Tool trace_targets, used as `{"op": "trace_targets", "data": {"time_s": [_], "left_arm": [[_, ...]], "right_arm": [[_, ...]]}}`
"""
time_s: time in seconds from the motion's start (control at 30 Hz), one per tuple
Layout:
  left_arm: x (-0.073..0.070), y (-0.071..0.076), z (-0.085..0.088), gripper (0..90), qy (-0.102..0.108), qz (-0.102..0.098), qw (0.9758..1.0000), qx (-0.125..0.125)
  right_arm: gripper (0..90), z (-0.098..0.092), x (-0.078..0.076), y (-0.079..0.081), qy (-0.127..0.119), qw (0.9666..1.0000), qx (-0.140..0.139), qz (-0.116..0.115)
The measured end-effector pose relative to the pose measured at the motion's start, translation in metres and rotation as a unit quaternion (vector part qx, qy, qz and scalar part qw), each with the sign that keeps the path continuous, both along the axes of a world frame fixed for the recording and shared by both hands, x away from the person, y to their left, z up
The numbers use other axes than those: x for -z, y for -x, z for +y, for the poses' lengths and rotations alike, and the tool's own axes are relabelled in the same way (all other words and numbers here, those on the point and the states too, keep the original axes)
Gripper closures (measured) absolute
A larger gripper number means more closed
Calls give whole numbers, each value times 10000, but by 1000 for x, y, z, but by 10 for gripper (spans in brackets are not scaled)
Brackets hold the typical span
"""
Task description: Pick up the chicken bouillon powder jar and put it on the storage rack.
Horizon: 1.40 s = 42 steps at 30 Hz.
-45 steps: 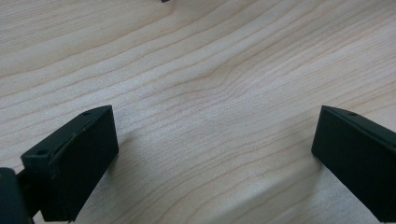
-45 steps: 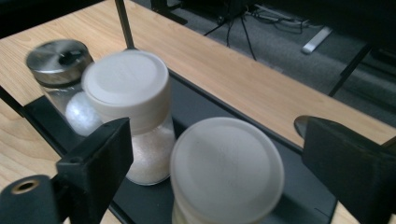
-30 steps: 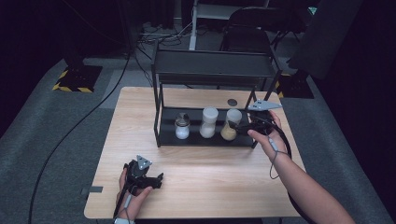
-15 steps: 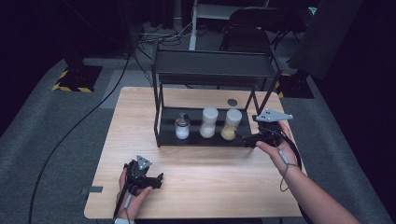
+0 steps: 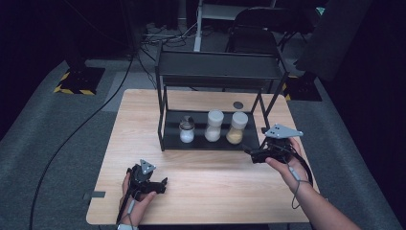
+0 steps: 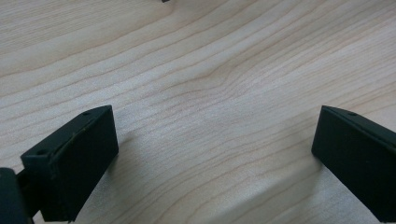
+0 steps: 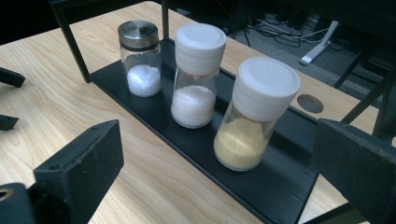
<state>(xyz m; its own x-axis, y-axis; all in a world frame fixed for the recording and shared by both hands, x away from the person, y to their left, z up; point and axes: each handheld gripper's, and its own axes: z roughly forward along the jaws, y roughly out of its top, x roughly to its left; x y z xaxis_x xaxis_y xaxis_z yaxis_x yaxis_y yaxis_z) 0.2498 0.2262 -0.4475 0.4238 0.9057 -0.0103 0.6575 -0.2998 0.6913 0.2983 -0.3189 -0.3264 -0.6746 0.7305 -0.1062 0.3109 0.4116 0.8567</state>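
Right claw (image 5: 249, 152) spread wide, jaws just opening, nothing between them, near the yellow spice jar (image 5: 237, 127) on the black rack (image 5: 210, 143), left claw (image 5: 160, 184) released, low over the wooden surface (image 5: 210, 182)

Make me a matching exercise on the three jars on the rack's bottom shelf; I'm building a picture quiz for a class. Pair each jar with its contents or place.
Things:
1. metal-lidded jar
2. middle white-capped jar
3. yellow-filled jar

Descriptions:
A. holds yellowish granules, nearest the right gripper
B. shortest, low layer of white powder, at the left end in the high view
C. taller, white crystals, stands between the other two

Pairs: 1-B, 2-C, 3-A
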Motion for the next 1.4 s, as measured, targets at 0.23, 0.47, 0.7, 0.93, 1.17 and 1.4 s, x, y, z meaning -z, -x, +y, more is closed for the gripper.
{"op": "trace_targets", "data": {"time_s": [0.23, 0.47, 0.7, 0.93, 1.17, 1.4], "left_arm": [[0, 0, 0, 4, -2, 0, 10000, -2], [0, 0, 0, 4, -1, 0, 10000, -4], [0, 0, 0, 4, -3, -1, 10000, -4], [0, 0, 0, 4, -2, -1, 10000, -5], [0, 0, 0, 4, -2, -1, 10000, -7], [0, 0, 0, 4, -4, 3, 10000, -11]], "right_arm": [[21, -5, 17, 4, 7, 9999, 59, 110], [21, -10, 36, 4, 44, 9996, 162, 208], [21, -12, 54, 3, 156, 9992, 148, 323], [22, -12, 70, 2, 305, 9988, 111, 372], [22, -12, 85, 1, 410, 9981, 105, 438], [22, -10, 95, 2, 523, 9975, 131, 462]]}}
